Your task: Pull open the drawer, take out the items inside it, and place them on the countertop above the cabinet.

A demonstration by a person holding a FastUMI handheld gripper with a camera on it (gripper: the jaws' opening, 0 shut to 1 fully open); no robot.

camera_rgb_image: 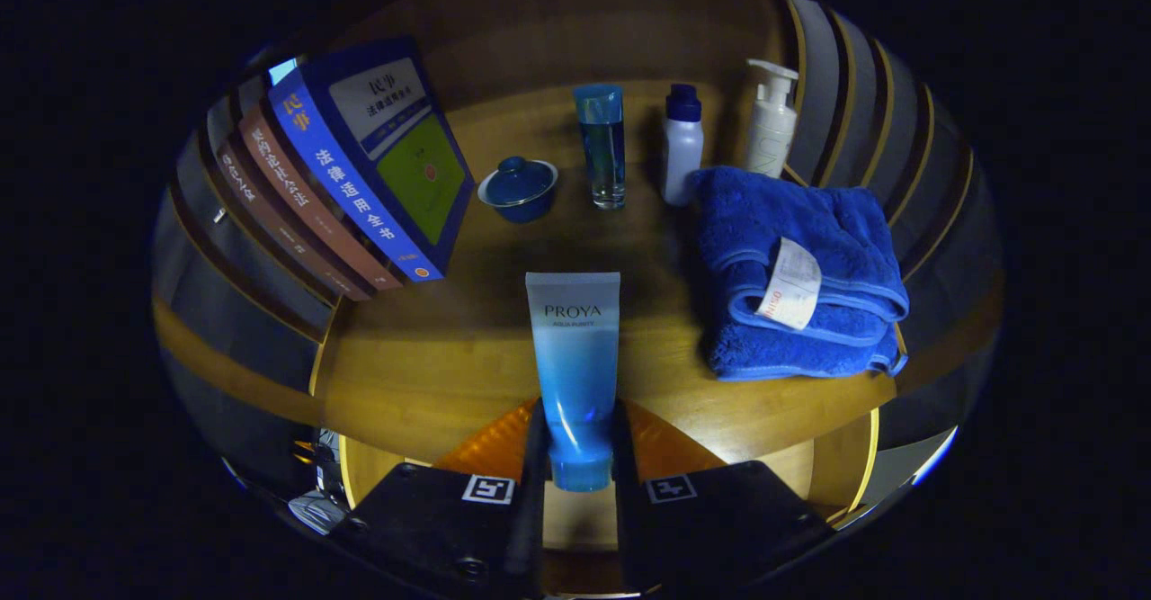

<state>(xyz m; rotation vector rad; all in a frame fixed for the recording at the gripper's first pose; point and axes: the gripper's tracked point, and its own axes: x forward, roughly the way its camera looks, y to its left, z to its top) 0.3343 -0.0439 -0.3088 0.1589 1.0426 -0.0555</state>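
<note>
Between the fingers (pixel 575 456) sits the cap end of a blue tube (pixel 575 366), which serves here as the landmark; both fingers press against its sides, so the gripper is clenched on the tube. The tube points away from the fingers, its flat sealed end lying over the wooden bench (pixel 432 375). Below the tube's cap, under the front edge of the bench, the open drawer (pixel 378 465) shows a pale wooden interior. To the right of the tube, a folded blue towel (pixel 796 267) with a white label lies flat on the bench. To the left of the tube, a row of books (pixel 360 177) leans at a tilt, the nearest one blue. Beyond the tube, a small blue lidded bowl (pixel 519 188) stands slightly to the left. Directly beyond the tube stands a tall clear blue bottle (pixel 602 146), upright. Just to the right of that bottle stands a white bottle with a dark cap (pixel 682 143). Farther right, behind the towel, stands a white pump bottle (pixel 771 123)
</note>
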